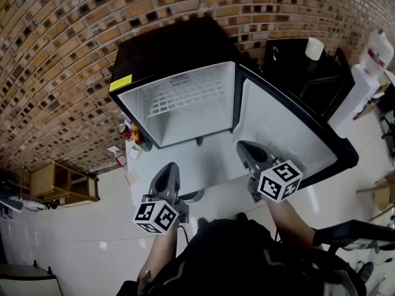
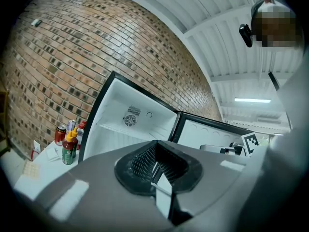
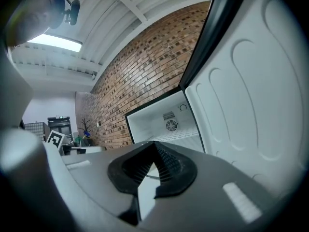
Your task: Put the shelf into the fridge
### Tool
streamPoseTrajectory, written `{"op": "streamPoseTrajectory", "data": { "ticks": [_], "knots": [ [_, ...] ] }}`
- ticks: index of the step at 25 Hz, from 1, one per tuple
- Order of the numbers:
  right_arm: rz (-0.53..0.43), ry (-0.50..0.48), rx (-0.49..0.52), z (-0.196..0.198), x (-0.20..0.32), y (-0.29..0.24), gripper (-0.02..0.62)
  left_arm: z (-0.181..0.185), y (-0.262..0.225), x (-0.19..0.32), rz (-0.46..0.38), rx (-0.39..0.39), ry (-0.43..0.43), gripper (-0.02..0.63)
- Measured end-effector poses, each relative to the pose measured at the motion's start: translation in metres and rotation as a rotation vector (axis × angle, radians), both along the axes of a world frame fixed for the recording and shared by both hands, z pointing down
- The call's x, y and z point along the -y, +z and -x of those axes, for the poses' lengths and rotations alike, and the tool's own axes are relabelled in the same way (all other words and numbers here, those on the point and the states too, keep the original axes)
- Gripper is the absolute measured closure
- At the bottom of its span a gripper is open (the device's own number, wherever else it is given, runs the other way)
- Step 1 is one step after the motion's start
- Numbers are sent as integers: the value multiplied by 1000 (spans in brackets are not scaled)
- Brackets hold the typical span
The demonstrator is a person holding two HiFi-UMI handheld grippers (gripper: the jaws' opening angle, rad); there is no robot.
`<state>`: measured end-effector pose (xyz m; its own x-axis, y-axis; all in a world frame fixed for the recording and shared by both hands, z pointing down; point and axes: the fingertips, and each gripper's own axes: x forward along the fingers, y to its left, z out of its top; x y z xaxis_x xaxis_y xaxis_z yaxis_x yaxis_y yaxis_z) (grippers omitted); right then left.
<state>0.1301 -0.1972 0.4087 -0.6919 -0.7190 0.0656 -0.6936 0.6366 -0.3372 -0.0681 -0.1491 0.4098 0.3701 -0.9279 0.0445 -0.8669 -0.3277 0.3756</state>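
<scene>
Fingers [image 2: 141, 162] of the left gripper [image 2: 155, 149] are closed against each other, with nothing between the ribbed pads. Fingers [image 3: 167, 166] of the right gripper [image 3: 153, 152] are likewise closed together and hold nothing.

Position of grippers: both are held level in front of the open fridge [image 1: 166, 45], side by side and apart from one another, each pointing towards the compartment. Neither touches the fridge, the door or the shelf. The right gripper is near the white inner face of the door [image 1: 278, 128]; the left one faces the left half of the opening.

Fridge: small, black outside, white inside, standing on a white table [image 1: 203, 165] against a brick wall [image 1: 62, 73]. The door stands wide open to the right.

Shelf [image 1: 185, 97]: a white wire grid, already inside the compartment. It lies flat across the full width of the interior, below the round fan grille [image 2: 130, 120] on the back wall. Whether its edges sit on side rails cannot be made out.

Other items: several bottles [image 2: 70, 146] and a can [image 2: 60, 133] stand on the table just beside the fridge's left wall.
</scene>
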Motion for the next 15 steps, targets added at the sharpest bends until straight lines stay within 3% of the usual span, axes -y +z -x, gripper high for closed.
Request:
{"op": "streamPoseTrajectory", "data": {
  "ticks": [15],
  "knots": [
    [47, -9, 30, 8, 9, 10, 589, 4, -1, 6, -2, 1, 0, 606]
  ]
}}
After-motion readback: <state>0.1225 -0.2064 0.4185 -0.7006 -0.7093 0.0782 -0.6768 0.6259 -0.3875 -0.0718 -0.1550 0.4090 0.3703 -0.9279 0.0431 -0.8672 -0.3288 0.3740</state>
